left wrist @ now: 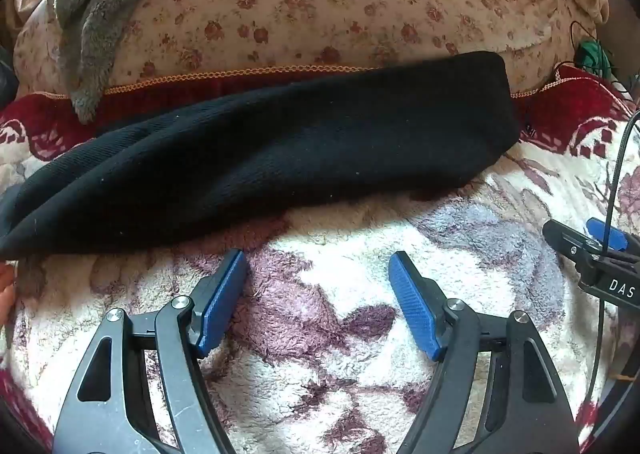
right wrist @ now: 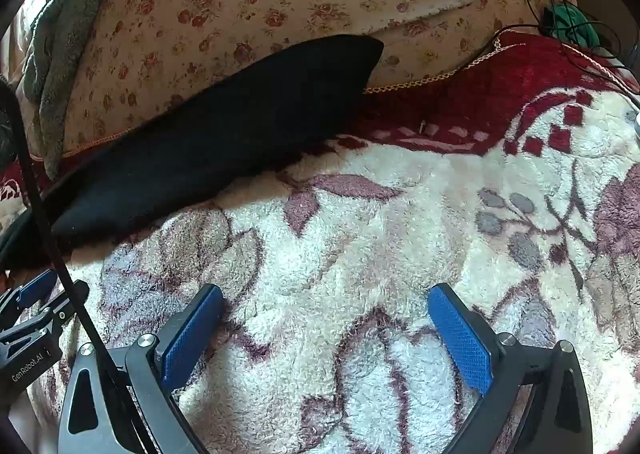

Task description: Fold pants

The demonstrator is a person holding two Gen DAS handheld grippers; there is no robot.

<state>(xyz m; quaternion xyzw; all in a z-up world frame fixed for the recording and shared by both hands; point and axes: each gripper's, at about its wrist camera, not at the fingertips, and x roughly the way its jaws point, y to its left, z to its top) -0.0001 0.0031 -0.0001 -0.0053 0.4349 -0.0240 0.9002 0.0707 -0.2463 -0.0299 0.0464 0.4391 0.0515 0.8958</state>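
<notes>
Pants, black and folded into one long band, lie across the far side of your fleece blanket, their far edge against the floral quilt. Your left gripper hangs just short of their near edge, jaws spread wide with nothing between the blue pads. Your right gripper sits beside it over bare blanket, equally wide and empty, with the pants off to its left. A grey towel drapes over the quilt's left end.
</notes>
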